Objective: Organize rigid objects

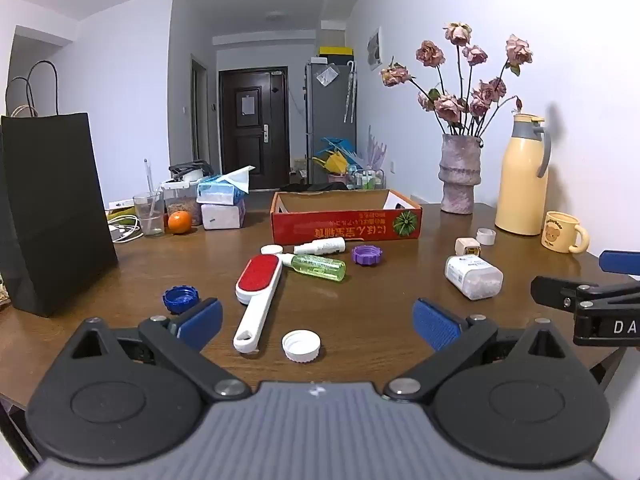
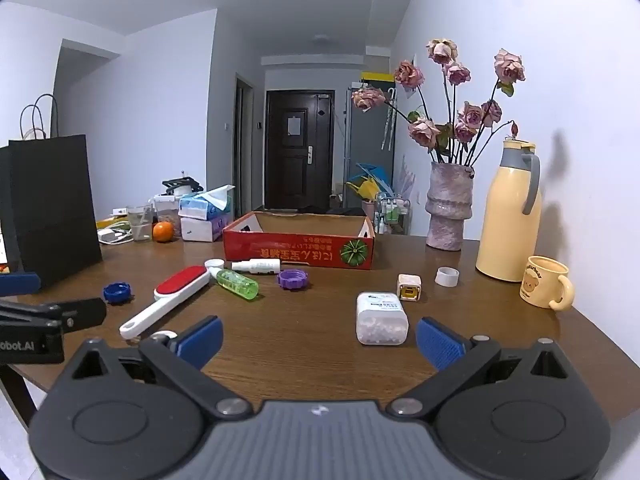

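Note:
Small items lie scattered on the brown table (image 1: 360, 304) before an open red cardboard box (image 1: 346, 228). A red-and-white lint brush (image 1: 258, 292), a green bottle (image 1: 318, 266), a white spray bottle (image 1: 320, 246), a purple cap (image 1: 367, 255), a blue cap (image 1: 181, 298), a white cap (image 1: 301, 345) and a white container (image 1: 473, 276) lie there. My left gripper (image 1: 318, 322) hovers open over the near edge, with the white cap between its blue pads and untouched. My right gripper (image 2: 318, 340) is open too, with the white container (image 2: 382, 318) just ahead of its right finger.
A black paper bag (image 1: 52, 208) stands at the left. A vase of dried roses (image 1: 460, 176), a yellow thermos (image 1: 522, 176) and a bear mug (image 1: 562, 232) line the right wall. Tissue boxes (image 1: 222, 200), a glass (image 1: 149, 214) and an orange (image 1: 179, 222) sit behind.

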`<state>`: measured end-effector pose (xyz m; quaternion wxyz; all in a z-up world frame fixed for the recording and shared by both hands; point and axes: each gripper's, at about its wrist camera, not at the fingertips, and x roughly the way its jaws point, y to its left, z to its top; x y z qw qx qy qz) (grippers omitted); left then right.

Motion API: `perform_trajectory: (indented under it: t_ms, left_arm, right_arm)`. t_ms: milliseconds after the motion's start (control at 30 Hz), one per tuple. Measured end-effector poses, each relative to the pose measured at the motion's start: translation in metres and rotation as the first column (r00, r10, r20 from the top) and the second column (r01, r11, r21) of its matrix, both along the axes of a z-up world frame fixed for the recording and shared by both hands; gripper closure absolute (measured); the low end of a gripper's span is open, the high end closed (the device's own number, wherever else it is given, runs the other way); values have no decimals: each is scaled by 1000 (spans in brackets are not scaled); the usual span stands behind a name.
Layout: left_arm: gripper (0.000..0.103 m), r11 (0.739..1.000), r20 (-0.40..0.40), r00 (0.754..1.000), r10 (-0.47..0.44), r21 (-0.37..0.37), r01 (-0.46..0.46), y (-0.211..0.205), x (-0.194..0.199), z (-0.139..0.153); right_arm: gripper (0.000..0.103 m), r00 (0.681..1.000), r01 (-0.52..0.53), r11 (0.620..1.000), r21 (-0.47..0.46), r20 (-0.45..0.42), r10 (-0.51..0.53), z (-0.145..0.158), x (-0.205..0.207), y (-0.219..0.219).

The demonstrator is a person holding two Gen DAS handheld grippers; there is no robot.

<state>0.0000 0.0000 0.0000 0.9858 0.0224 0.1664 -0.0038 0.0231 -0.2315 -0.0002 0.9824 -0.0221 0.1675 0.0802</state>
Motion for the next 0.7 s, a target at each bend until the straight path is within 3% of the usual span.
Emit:
perform_trajectory:
  t_ms: [200,300,700]
  left_arm:
    - [0,1000,2,1000,1,-17,-1,0,-2,2]
    - [0,1000,-39,999,3,-22,-3,4,7,0]
    - [0,1000,19,1000,2,-21,-2,-2,-8,3]
  right_arm:
    - [0,1000,-5,1000,-4,-4,5,5,1,8]
    - [0,1000,-3,1000,-2,-5,3,2,-1,3]
    - [0,999,27,1000,-6,38,-26,5,-10,3]
